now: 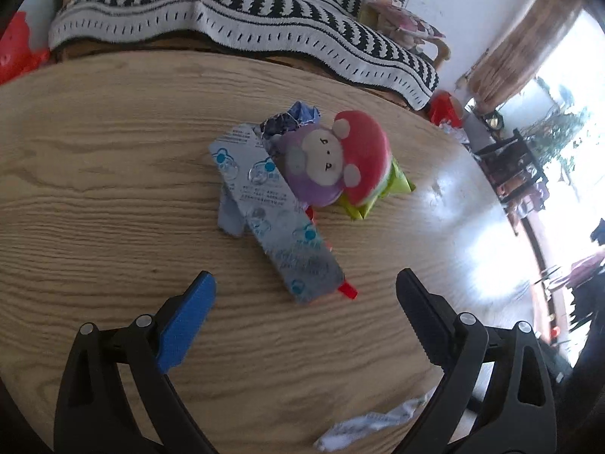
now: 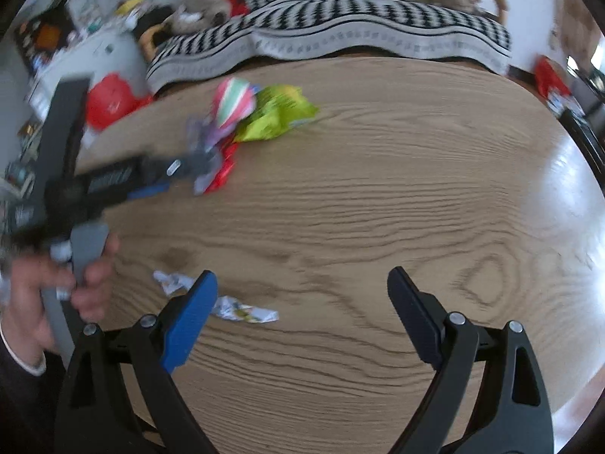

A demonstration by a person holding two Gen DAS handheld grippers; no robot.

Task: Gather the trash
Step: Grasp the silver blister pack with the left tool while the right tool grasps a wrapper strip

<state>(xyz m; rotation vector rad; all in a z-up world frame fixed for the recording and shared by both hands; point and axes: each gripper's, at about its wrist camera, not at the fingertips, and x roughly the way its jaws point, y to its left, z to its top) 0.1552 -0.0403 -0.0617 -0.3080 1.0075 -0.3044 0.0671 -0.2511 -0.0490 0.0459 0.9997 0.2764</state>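
While both tools hover over the wooden bench (image 1: 94, 196), my left hand-held gripper (image 1: 306, 291) stands released, jaws spread wide with nothing between them. Nearest to it, at the bottom edge of the left wrist view, lies a crumpled white paper scrap (image 1: 372, 422). Just beyond the fingertips sits a silver-blue foil wrapper (image 1: 272, 208), long and flat, lying on the bench with a red wrapper (image 1: 348, 290) poking out from under its near end. Farther on, a round mushroom-character plush (image 1: 334, 159) rests partly on the foil and on a yellow-green wrapper (image 1: 382, 193); a crumpled dark blue wrapper (image 1: 293, 119) lies behind it.

My right hand-held gripper (image 2: 302, 291) is likewise released, jaws apart and empty. A crumpled white scrap (image 2: 242, 308) lies just beside its blue finger (image 2: 191, 321). My left hand (image 2: 56, 287) grips the other tool's handle at the left; that tool's tip reaches the trash pile, motion-blurred. Beyond the bench stretches a black-and-white striped blanket (image 1: 242, 11).
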